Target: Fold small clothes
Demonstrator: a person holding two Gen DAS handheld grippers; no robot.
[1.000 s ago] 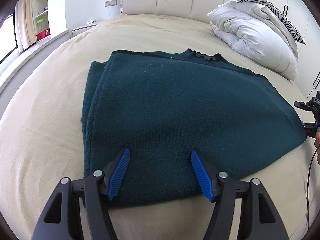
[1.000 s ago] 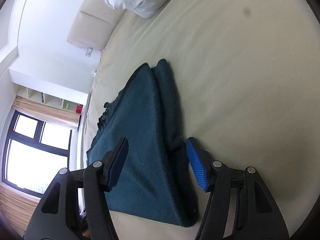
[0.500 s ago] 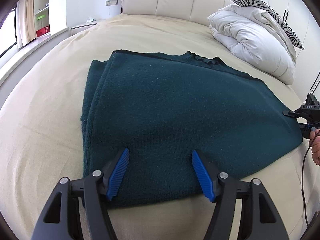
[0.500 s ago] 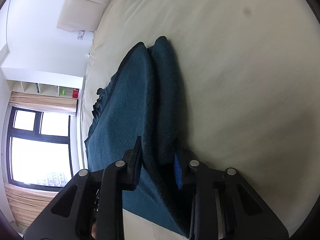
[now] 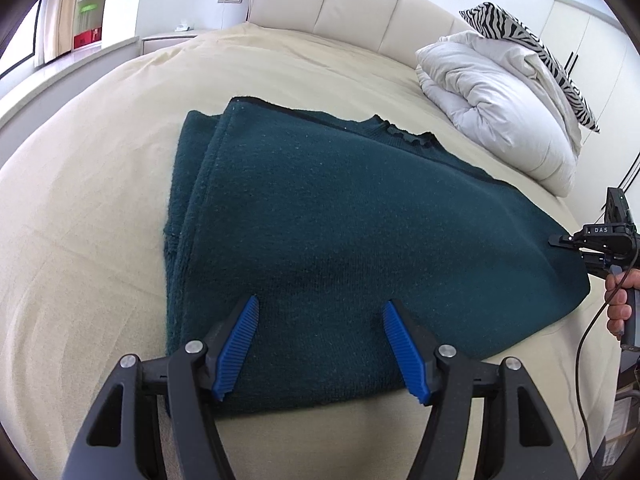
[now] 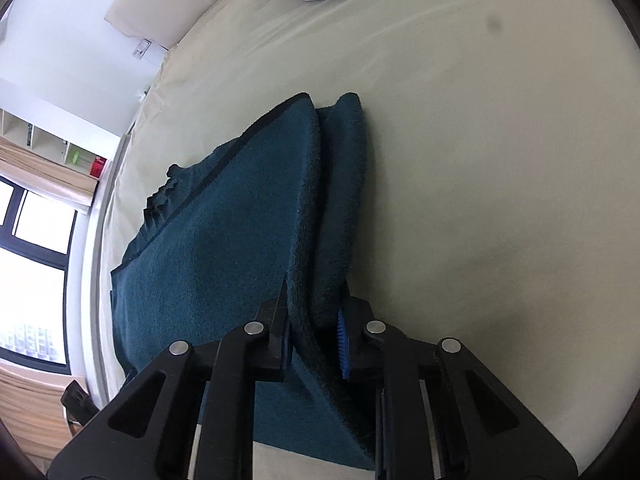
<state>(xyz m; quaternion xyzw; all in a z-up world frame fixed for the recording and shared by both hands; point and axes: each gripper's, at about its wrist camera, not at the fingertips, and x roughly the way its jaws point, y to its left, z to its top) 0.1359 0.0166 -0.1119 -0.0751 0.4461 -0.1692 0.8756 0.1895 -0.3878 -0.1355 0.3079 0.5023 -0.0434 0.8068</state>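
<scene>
Now you are working over a wide bed (image 5: 100,184) covered by a cream sheet, and the folded green sweater (image 5: 340,232) is lying flat across its middle. Your left gripper (image 5: 318,344) is hovering above the sweater's near edge, its blue pads spread wide with nothing between them. Your right gripper (image 6: 316,344) has just been closing and is pinching the folded edge of the sweater. A padded headboard (image 5: 352,4) is standing at the far end, and a white duvet (image 5: 500,100) is bunched beside it under a zebra pillow (image 5: 532,48). A window (image 6: 32,248) with curtains is lighting the room; shelves (image 5: 90,12) beside it seem to be holding small items, too blurred to name.
</scene>
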